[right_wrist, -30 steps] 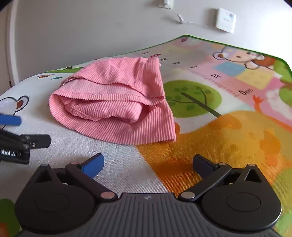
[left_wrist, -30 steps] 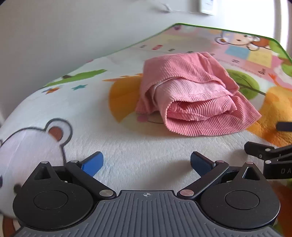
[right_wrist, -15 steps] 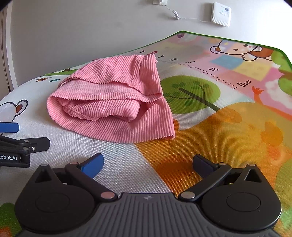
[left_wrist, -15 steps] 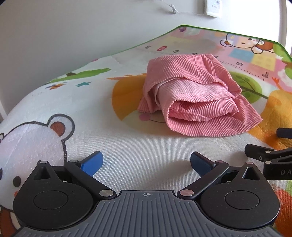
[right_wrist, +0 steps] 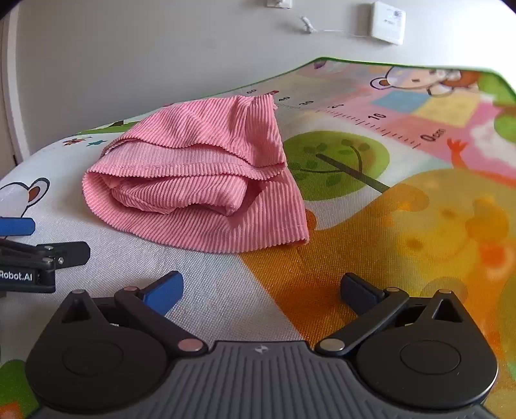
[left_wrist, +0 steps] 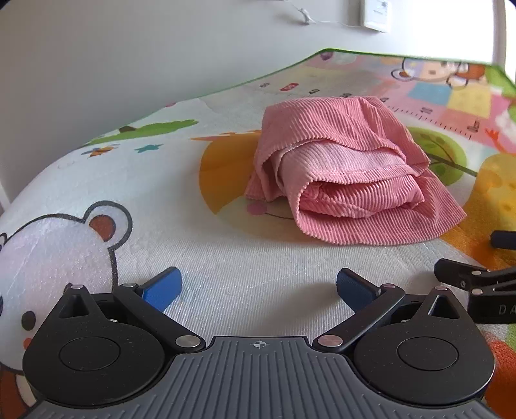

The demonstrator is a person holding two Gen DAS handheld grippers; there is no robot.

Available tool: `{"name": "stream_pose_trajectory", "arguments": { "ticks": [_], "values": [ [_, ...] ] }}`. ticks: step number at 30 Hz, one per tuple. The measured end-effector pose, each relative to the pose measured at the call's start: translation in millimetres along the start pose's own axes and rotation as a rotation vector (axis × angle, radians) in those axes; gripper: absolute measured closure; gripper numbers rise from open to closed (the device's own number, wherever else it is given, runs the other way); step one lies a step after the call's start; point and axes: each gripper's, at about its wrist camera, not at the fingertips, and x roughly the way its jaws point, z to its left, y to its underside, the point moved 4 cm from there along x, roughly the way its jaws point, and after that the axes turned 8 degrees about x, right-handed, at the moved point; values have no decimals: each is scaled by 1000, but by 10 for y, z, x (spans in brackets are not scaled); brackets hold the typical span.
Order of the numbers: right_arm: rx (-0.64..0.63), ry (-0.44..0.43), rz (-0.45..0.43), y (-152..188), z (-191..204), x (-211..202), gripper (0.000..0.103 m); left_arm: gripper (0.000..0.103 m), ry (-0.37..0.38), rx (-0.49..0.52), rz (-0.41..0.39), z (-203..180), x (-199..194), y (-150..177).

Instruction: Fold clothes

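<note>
Left gripper (left_wrist: pixel 258 285) and right gripper (right_wrist: pixel 261 288) both hang with jaws wide apart, holding nothing, just short of the pink ribbed garment (left_wrist: pixel 342 170). It's bunched loosely on the cartoon play mat (left_wrist: pixel 161 193), so I'd guess pinching one layer drags the whole lump. A grey wall (right_wrist: pixel 129 48) with a white box (right_wrist: pixel 387 21) sits beyond the garment.

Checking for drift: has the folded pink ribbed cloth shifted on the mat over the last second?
No. The folded pink ribbed cloth still lies beside the printed green tree on the colourful play mat; only the cameras moved.
</note>
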Motion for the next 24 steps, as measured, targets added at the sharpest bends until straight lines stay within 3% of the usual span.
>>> {"name": "stream_pose_trajectory", "arguments": {
  "ticks": [7,14,24],
  "values": [
    [-47,190,-49,94,25,-133,0,0,51,55,-8,-200,107,-151],
    [31,136,-21,73,-68,-69,0,0,52,48,-9,-167,107,-159],
    [16,143,-24,67,-13,-7,0,0,53,45,-10,-192,96,-163]
  ]
}}
